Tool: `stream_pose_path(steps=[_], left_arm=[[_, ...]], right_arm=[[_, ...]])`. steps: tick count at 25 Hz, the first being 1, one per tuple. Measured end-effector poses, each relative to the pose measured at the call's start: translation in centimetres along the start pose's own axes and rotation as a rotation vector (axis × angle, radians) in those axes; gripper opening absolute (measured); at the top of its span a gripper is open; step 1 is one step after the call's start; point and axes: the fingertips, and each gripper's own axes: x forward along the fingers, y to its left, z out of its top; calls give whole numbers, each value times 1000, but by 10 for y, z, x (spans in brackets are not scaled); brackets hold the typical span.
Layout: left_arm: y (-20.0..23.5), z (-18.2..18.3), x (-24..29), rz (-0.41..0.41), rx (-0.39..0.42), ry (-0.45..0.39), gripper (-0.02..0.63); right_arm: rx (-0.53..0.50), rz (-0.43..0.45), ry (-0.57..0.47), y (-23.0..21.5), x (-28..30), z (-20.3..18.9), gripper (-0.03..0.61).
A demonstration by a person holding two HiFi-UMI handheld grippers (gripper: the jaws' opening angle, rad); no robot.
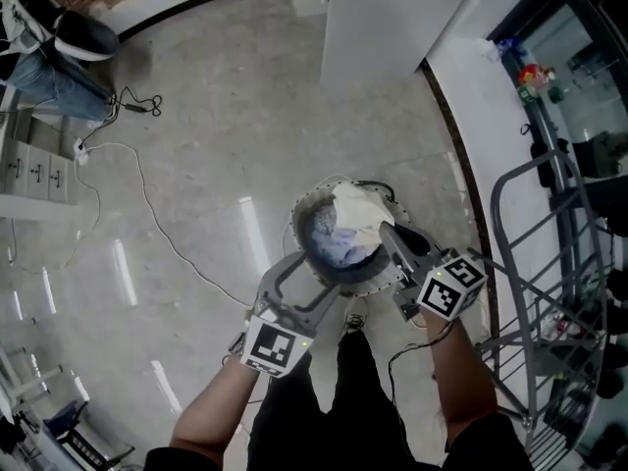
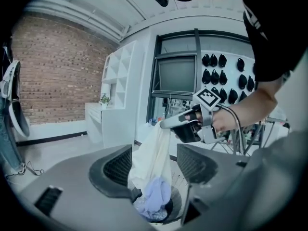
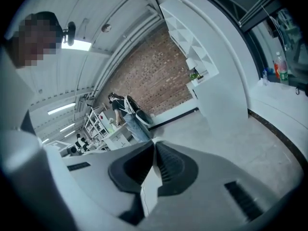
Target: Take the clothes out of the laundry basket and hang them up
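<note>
White garment (image 1: 358, 214) pinched at its upper edge by right gripper (image 1: 385, 229), jaws clamped tight on it. In right gripper view a fold of the white garment (image 3: 149, 191) is seen squeezed btwn the two pads. Garment held above laundry basket (image 1: 297, 226), lower end trailing down inside. Basket is round and grey, set on pale polished floor just ahead of the person's feet. Lilac garment (image 1: 339, 246) lies in the basket, w/ patterned cloth under it.

Left gripper (image 1: 309, 278) is held at the basket's near rim, jaws spread wide, nothing gripped. In left gripper view the white garment (image 2: 154, 153) is seen hanging beyond the gap btwn the jaws, right gripper (image 2: 166, 124) at its top. No contact w/ left pads is seen.

Surroundings: grey metal drying rack (image 1: 549, 292) stands close on the right, beside the right forearm, btwn the person and a glass-fronted wall. White column (image 1: 383, 18) stands beyond the basket. Thin cable (image 1: 147, 204) snakes over the floor to the left, well apart from the basket. Person in jeans (image 1: 49, 77) is noted at far top-left. Person in jeans (image 3: 127, 117) is also seen standing in bkgd of right gripper view, by shelving, w/ brick wall (image 3: 149, 76) behind.
</note>
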Motion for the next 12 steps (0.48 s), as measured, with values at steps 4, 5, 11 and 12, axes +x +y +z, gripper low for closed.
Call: stream_pose_path(steps=[4, 5, 11, 12], left_arm=[[-4, 20, -13, 22, 6, 0, 268], [-5, 23, -15, 29, 4, 8, 268], [-12, 51, -24, 11, -21, 33, 268], [-16, 56, -24, -3, -23, 35, 268]], right_arm=[[-33, 43, -71, 40, -27, 50, 17], [-44, 51, -85, 50, -34, 62, 17], [-107, 75, -165, 104, -71, 127, 17], [-118, 76, -178, 111, -77, 137, 17]])
